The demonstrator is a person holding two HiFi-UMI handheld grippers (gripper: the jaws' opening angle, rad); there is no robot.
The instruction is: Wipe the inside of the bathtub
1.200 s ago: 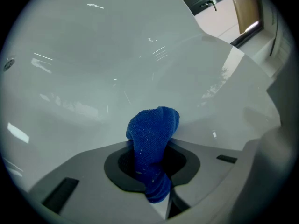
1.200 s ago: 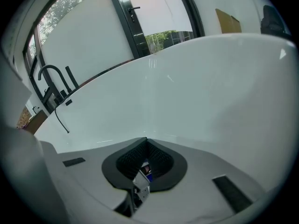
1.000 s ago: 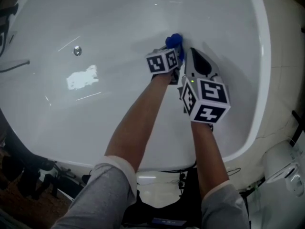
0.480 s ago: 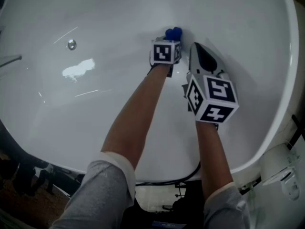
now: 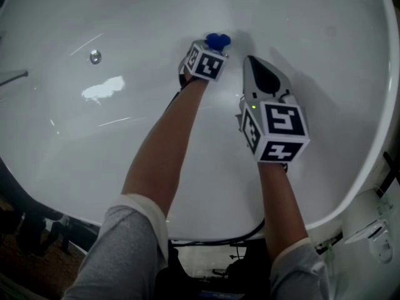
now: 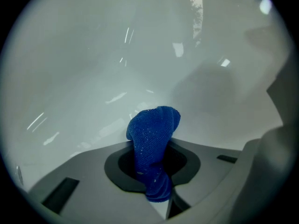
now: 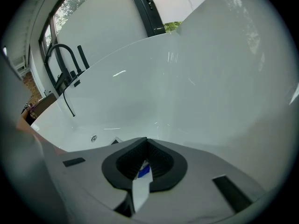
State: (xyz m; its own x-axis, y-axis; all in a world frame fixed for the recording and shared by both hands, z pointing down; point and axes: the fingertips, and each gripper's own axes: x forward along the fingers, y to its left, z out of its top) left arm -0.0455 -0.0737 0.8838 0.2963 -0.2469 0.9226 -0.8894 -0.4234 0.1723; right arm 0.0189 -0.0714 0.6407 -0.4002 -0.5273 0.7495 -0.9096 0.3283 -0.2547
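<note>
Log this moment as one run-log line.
left gripper: shut on blue cloth | cloth at bathtub inner wall | right gripper: shut, empty

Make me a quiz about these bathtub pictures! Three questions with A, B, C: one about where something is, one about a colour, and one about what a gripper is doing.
1. In the head view, where is the drain of the bathtub?
A) left of the left gripper
B) right of both grippers
C) outside the tub

2. What colour is the cloth?
A) red
B) blue
C) yellow

3. What are the left gripper's jaws doing?
A) wide open and empty
B) shut on the cloth
C) shut on a bottle

Answers:
1 A, the drain sits off to that gripper's left.
2 B, the left gripper view shows it bright blue.
3 B, the cloth is pinched between the jaws.
</note>
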